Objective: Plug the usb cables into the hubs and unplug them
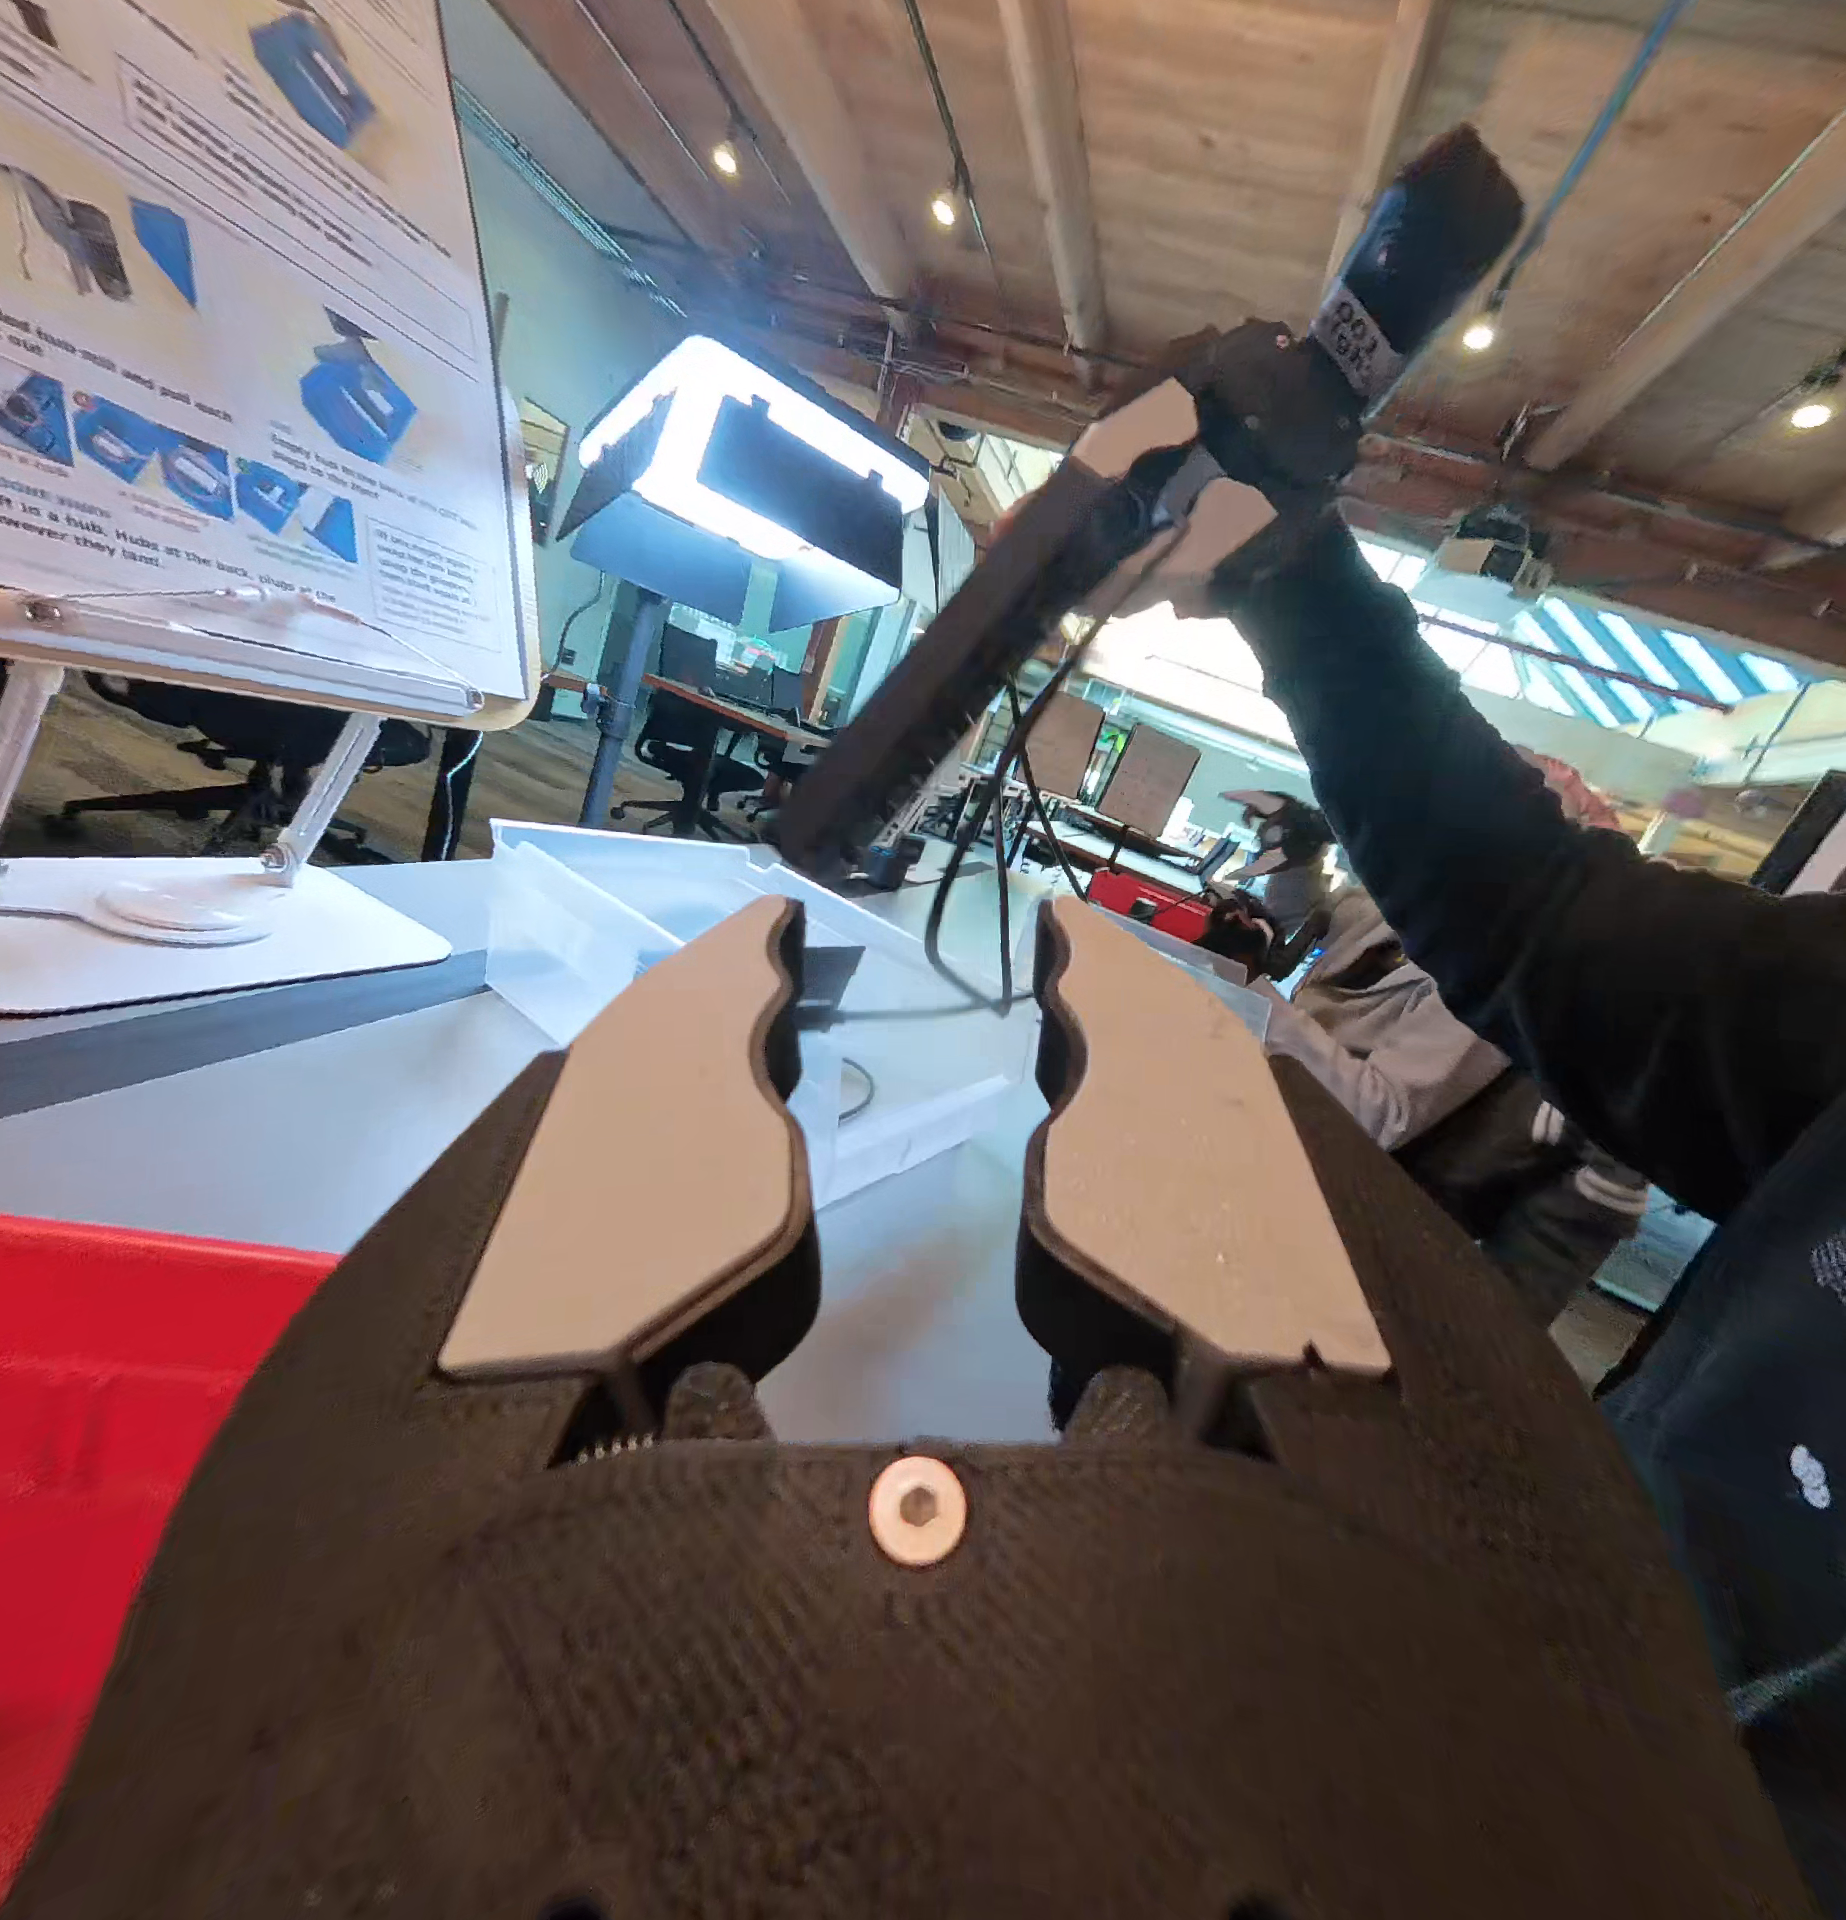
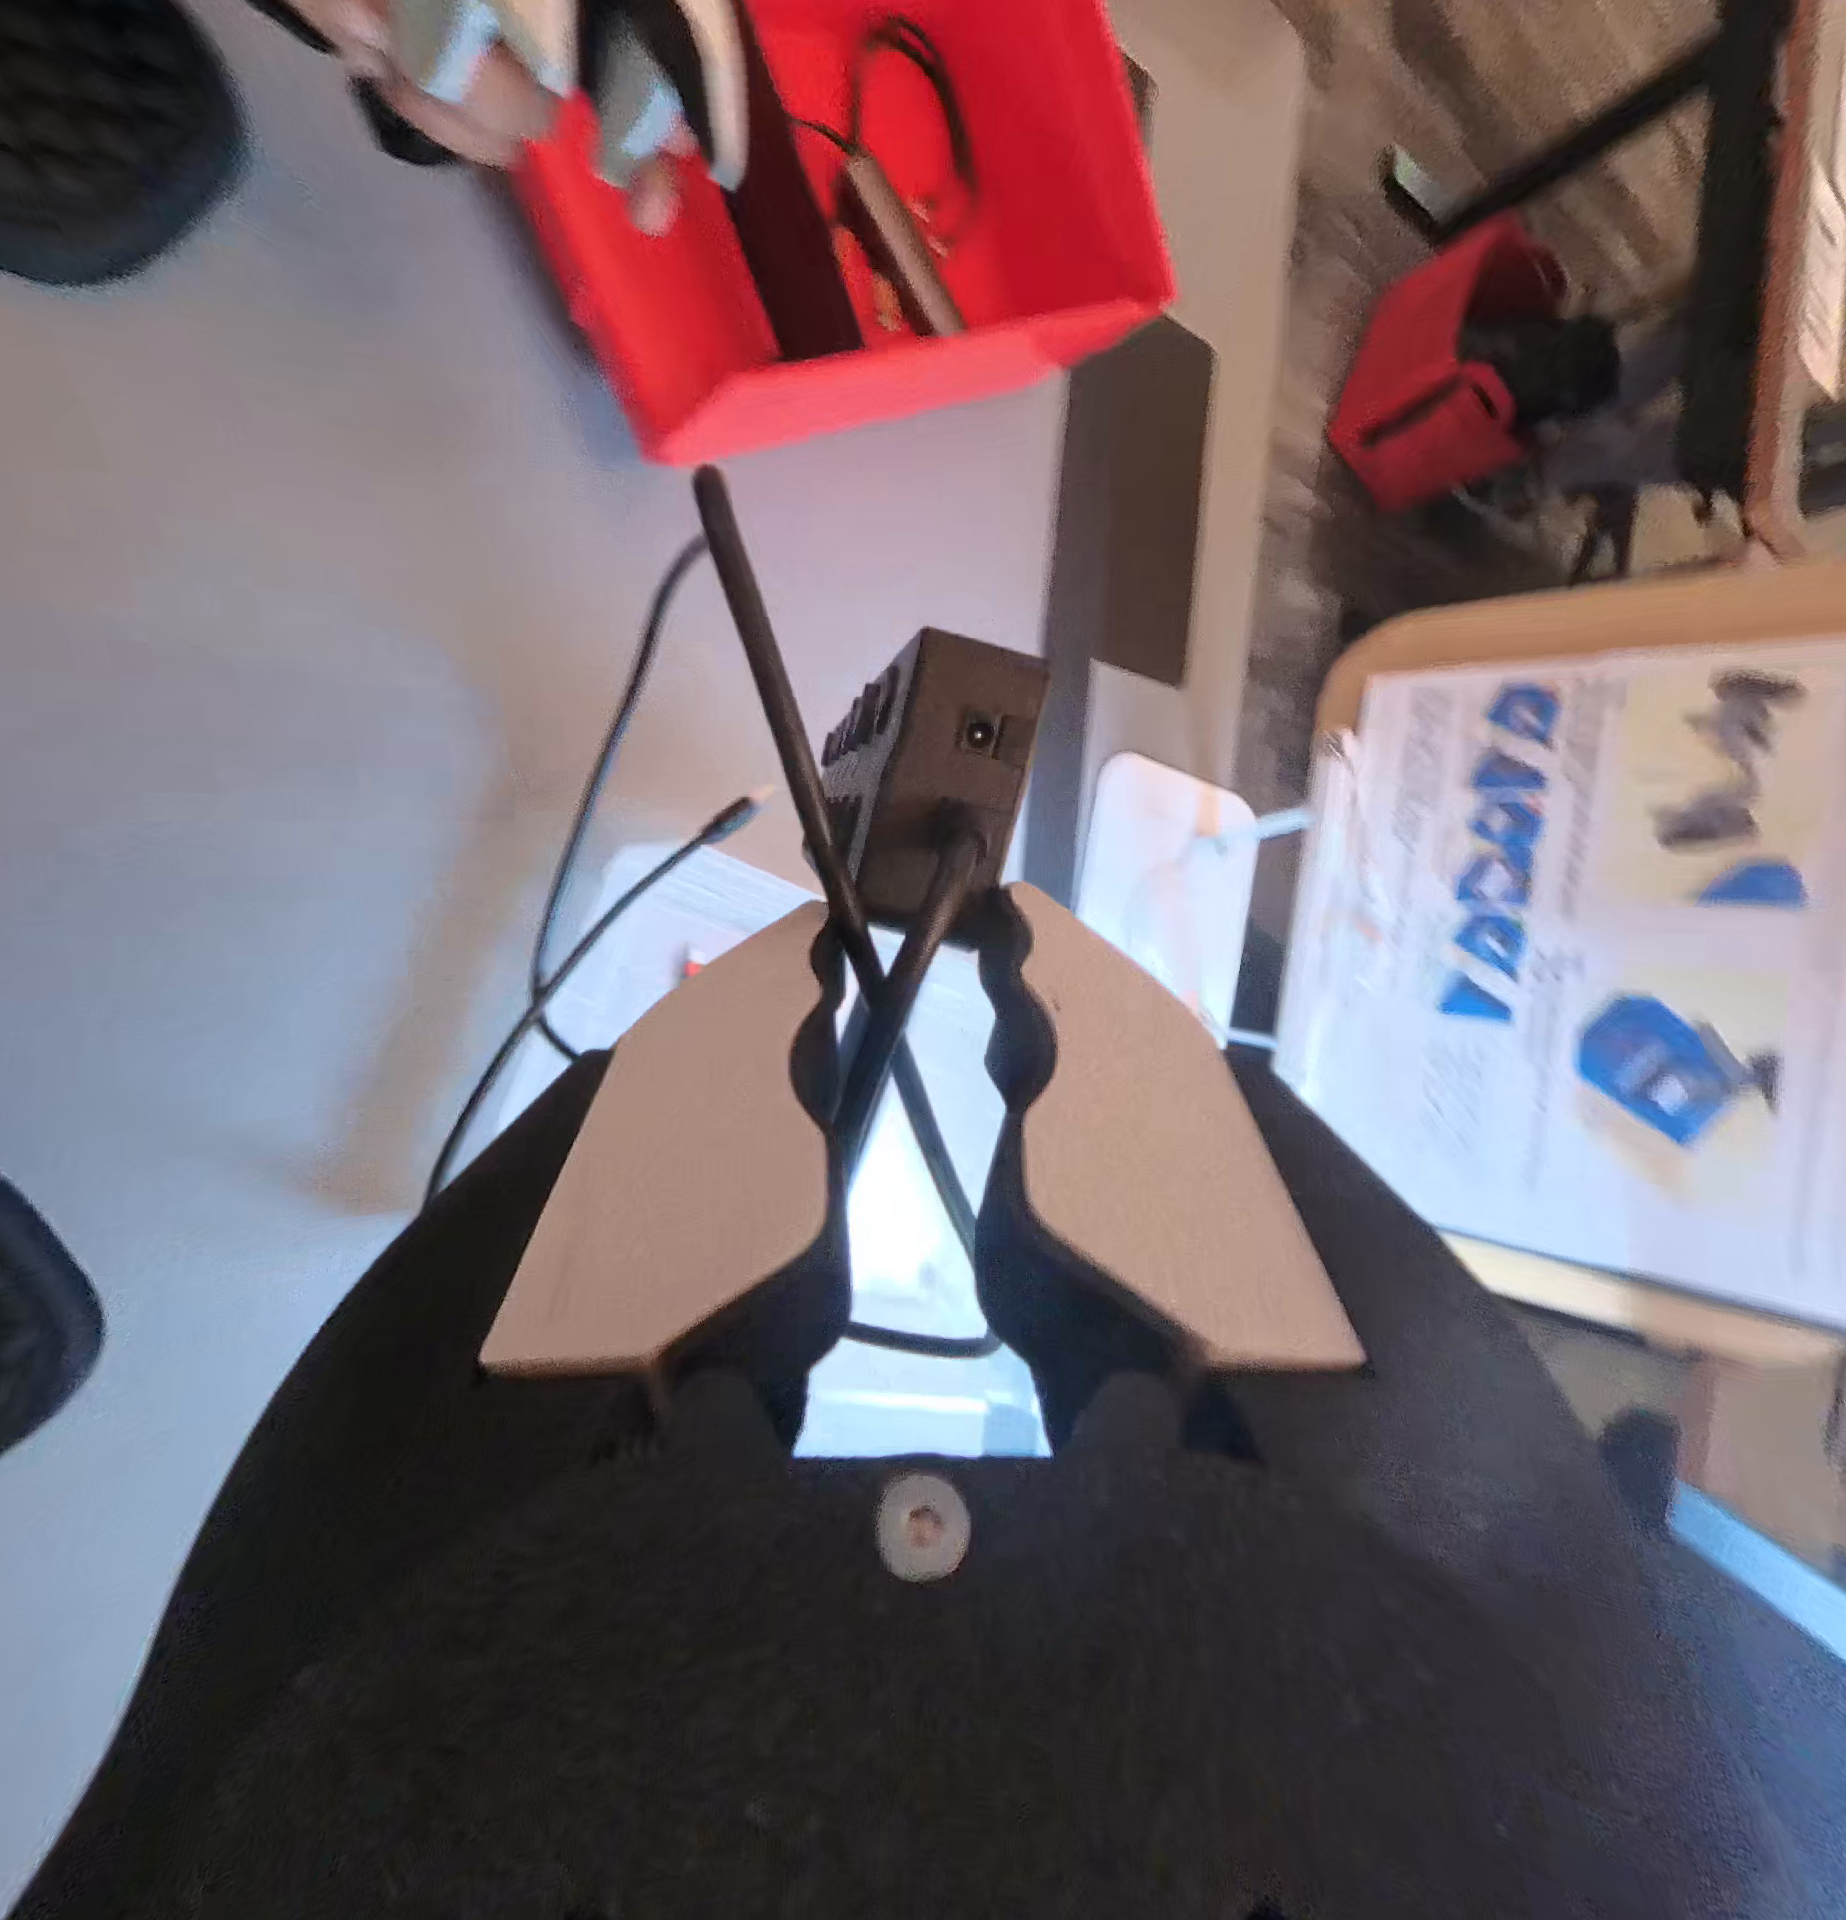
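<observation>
My right gripper (image 2: 914,925) is shut on one end of a long black usb hub (image 2: 940,769) and holds it up in the air. The hub's thick black cable (image 2: 784,727) loops back and crosses between my fingers. In the left wrist view the same hub (image 1: 940,665) slants down from the right gripper (image 1: 1158,499), with its cable (image 1: 1002,831) hanging into a clear plastic tray (image 1: 586,914). A thin usb cable with a bare plug (image 2: 742,810) lies below the hub. My left gripper (image 1: 914,956) is open and empty, low over the white table in front of the tray.
A red bin (image 2: 898,353) with another hub and cables sits on the white table; its edge shows at my left (image 1: 98,1455). An instruction sheet on a white stand (image 1: 223,364) stands at the back left. A person's dark sleeve (image 1: 1521,883) reaches in from the right. The grippers' ends are close to 25 centimeters from one another.
</observation>
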`<state>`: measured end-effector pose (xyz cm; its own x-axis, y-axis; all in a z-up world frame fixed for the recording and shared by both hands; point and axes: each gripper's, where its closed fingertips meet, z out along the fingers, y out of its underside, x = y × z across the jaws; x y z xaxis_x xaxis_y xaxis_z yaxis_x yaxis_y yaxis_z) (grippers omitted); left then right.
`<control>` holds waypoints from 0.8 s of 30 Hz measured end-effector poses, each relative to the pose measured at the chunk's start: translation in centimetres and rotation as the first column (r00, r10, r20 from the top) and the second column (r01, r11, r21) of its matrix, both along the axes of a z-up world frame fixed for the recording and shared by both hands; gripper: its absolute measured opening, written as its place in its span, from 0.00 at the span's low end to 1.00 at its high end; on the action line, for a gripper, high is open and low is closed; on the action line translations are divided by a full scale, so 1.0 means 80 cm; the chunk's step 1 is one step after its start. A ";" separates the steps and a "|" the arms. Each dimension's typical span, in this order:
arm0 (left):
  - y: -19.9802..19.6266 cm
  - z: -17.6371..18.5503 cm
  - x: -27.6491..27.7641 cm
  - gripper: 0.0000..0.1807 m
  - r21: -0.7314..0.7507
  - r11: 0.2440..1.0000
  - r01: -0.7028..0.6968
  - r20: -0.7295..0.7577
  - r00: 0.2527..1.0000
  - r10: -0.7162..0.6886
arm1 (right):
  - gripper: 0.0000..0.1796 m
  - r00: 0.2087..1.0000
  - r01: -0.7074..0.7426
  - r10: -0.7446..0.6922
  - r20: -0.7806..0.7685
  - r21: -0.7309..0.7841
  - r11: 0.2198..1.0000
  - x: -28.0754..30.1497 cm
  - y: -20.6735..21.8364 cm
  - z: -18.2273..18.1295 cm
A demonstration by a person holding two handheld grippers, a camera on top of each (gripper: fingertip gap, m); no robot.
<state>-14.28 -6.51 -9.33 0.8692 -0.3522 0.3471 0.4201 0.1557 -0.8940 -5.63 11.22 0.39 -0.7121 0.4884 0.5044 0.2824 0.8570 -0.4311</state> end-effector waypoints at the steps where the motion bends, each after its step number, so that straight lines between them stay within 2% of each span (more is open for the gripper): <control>1: 0.000 -0.001 -0.001 0.23 0.001 1.000 0.005 0.015 1.000 -0.005 | 0.14 0.999 0.043 -0.043 -0.007 0.012 0.999 -0.006 0.019 0.009; 4: 0.004 -0.007 0.001 0.23 -0.016 1.000 0.013 0.015 1.000 -0.012 | 0.14 0.988 0.152 -0.152 -0.008 0.050 0.987 -0.021 0.071 0.019; 11: 0.020 -0.030 0.011 0.22 -0.094 0.995 0.022 -0.036 0.999 -0.025 | 0.14 0.945 0.308 -0.319 0.066 0.140 0.941 -0.048 0.172 0.020; 15: 0.028 -0.045 0.016 0.22 -0.141 0.989 0.032 -0.053 0.998 -0.039 | 0.14 0.926 0.356 -0.372 0.068 0.171 0.919 -0.067 0.208 0.023; 17: 0.031 -0.051 0.019 0.22 -0.161 0.986 0.038 -0.064 0.997 -0.049 | 0.14 0.924 0.359 -0.375 0.074 0.169 0.918 -0.076 0.216 0.002; 24: 0.037 -0.063 0.040 0.20 -0.222 0.972 0.079 -0.119 0.987 -0.107 | 0.14 0.905 0.341 -0.367 0.215 0.147 0.928 -0.073 0.228 -0.121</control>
<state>-11.08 -3.56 -14.37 0.8786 -0.3630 0.3102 0.3020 -0.0809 -0.9499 -11.50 29.45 -9.28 -0.6058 0.6842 0.4060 0.6572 0.7180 -0.2293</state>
